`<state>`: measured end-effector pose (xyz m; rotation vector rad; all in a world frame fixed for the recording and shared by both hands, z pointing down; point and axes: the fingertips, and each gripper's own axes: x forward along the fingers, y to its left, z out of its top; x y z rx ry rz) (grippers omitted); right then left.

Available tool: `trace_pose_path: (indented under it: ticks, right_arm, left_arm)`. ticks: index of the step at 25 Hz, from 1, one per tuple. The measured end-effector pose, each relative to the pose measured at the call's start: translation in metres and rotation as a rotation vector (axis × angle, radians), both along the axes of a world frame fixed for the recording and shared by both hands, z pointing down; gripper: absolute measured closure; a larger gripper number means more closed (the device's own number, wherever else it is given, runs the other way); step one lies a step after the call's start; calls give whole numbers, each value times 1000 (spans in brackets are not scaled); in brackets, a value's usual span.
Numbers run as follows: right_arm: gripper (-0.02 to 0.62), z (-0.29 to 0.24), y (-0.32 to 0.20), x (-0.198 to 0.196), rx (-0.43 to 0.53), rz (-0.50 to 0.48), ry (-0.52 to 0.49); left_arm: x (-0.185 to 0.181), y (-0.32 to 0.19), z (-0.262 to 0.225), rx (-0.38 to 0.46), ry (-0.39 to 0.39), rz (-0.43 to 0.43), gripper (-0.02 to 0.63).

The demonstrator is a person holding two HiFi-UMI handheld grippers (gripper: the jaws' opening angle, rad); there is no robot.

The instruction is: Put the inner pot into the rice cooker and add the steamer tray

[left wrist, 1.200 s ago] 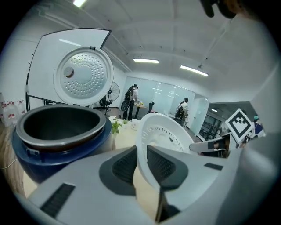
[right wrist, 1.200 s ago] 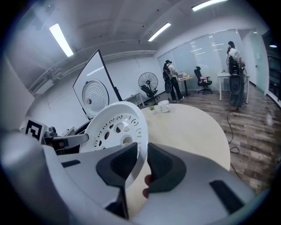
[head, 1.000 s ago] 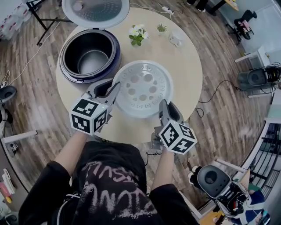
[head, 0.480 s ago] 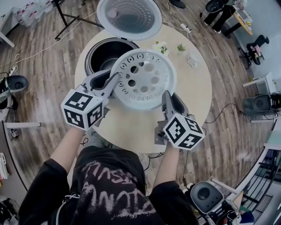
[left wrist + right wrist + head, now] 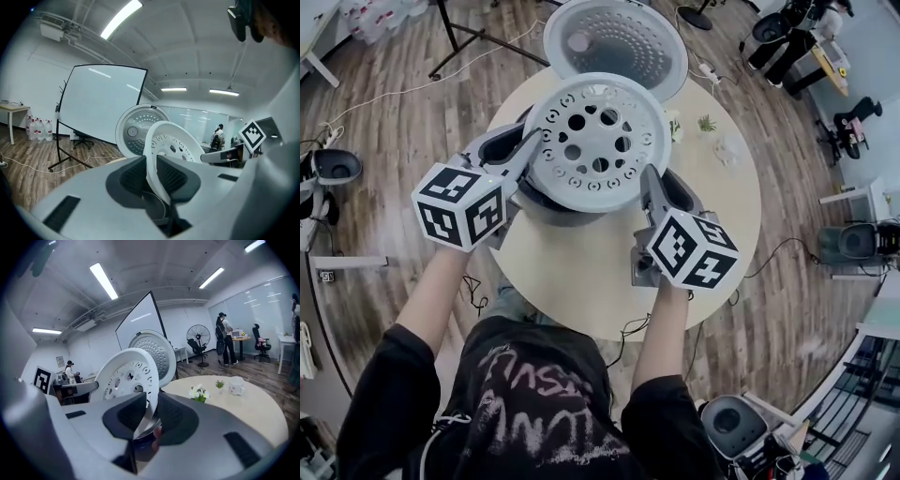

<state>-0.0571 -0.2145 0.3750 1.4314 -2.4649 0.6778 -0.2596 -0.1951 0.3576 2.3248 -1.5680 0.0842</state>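
Observation:
A white perforated steamer tray (image 5: 596,141) hangs in the air right over the rice cooker (image 5: 546,203), hiding most of its body and the inner pot. My left gripper (image 5: 531,150) is shut on the tray's left rim, and my right gripper (image 5: 645,180) is shut on its right rim. In the left gripper view the tray (image 5: 169,146) stands on edge between the pads, with the pot's rim (image 5: 157,212) just below. The right gripper view shows the tray (image 5: 127,378) pinched the same way. The cooker's open lid (image 5: 616,39) stands behind.
The round wooden table (image 5: 712,225) carries a small flower pot (image 5: 675,124), a little plant (image 5: 707,123) and a white cup (image 5: 727,148) at the right. A black stand (image 5: 478,37) and cables lie on the floor at the left. People stand far off (image 5: 225,336).
Both grippers have lifted the steamer tray off the table and carried it left and away from me, from the table's middle to above the cooker's opening. The head view has shifted too.

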Motion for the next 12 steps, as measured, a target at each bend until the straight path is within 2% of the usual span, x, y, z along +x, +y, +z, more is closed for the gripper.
trace_pose_path:
  ticks: [5,12]
  right_arm:
    - [516,0,-31,-19,-49,-16,15]
    - [512,31,-30,-32,-140,-29,61]
  left_arm:
    - [-18,-28,-3,-28,2,1,528]
    - [-30,-27,28,-106,-20,13,522]
